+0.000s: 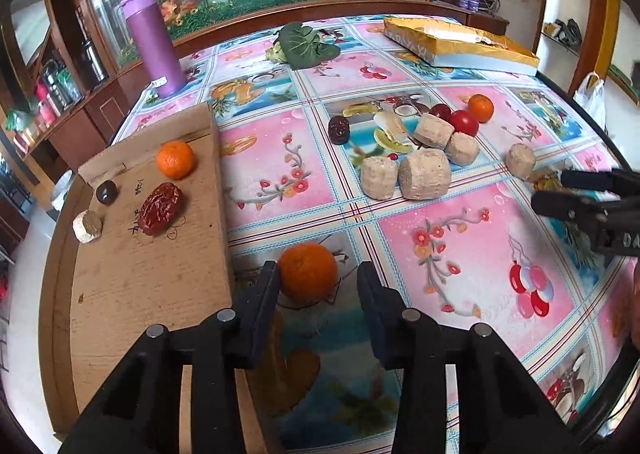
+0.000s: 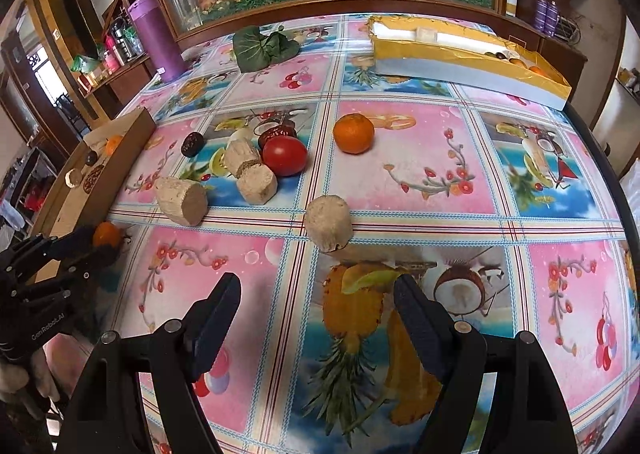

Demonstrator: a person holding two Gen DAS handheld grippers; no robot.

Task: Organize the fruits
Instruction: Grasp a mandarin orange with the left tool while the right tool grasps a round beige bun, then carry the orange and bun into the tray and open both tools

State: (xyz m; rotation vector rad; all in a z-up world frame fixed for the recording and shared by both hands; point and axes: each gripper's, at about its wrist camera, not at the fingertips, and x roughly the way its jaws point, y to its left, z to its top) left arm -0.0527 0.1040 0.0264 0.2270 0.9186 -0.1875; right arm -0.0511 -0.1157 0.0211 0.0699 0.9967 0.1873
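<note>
my left gripper (image 1: 318, 280) is spread wide around a tangerine (image 1: 307, 272) on the tablecloth (image 1: 460, 254), the left pad touching its skin, the right one clear of it. just to its left lies the cardboard sheet (image 1: 160, 274) with another tangerine (image 1: 175, 159), a red date (image 1: 161, 208) and a dark round fruit (image 1: 107, 192). my right gripper (image 2: 318, 300) hangs open and empty, near a beige cylinder (image 2: 329, 223); a tomato (image 2: 285, 155) sits farther back.
</note>
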